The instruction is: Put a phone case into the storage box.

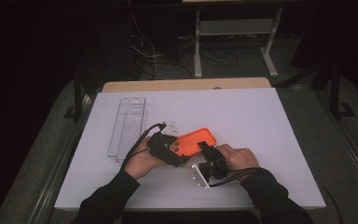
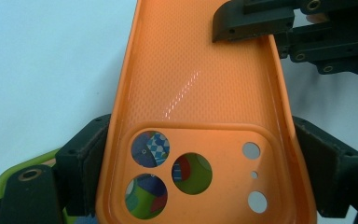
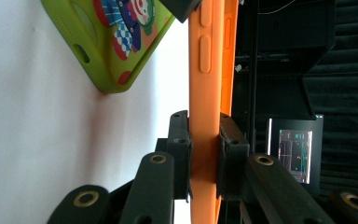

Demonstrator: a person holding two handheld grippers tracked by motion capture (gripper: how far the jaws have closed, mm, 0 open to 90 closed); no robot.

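Observation:
An orange phone case is held above the white table between both grippers. My left gripper is shut across the width of its camera-cutout end, with a pad pressing on each long edge. My right gripper is shut on one side wall of the orange case, just below the button bumps. In the left gripper view, the right gripper reaches over the case's far end. A green phone case with a colourful cartoon print lies on the table under the orange one, and its pattern shows through the camera holes.
A clear plastic tray lies lengthwise at the table's left. Small white pieces sit just behind the left gripper. The white table surface has room at the right and back. Desk legs and cables stand beyond the far edge.

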